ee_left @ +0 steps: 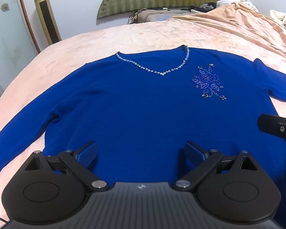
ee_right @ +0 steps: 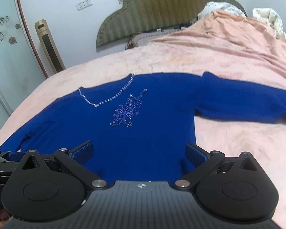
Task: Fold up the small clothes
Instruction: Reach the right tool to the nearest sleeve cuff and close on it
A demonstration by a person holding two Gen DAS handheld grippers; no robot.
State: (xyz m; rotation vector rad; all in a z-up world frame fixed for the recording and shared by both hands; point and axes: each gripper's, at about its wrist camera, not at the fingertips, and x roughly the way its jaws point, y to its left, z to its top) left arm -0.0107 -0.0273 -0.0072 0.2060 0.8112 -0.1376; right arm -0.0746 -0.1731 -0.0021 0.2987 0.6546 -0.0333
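one blue sweater (ee_left: 139, 103), two grippers (ee_left: 141, 152), one bed (ee_left: 162, 36)

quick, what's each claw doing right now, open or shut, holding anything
Left claw: open, holding nothing, over the blue sweater.
Right claw: open, holding nothing, over the same sweater.

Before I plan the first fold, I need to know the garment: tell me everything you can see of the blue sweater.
The blue sweater is a fine-looking knit with long sleeves and a V-neck edged in clear beads. A beaded flower decorates the chest. It lies flat, front up, neck away from the cameras, sleeves spread to both sides, on the pink blanket. Both tools are open near its hem end; contact cannot be judged.
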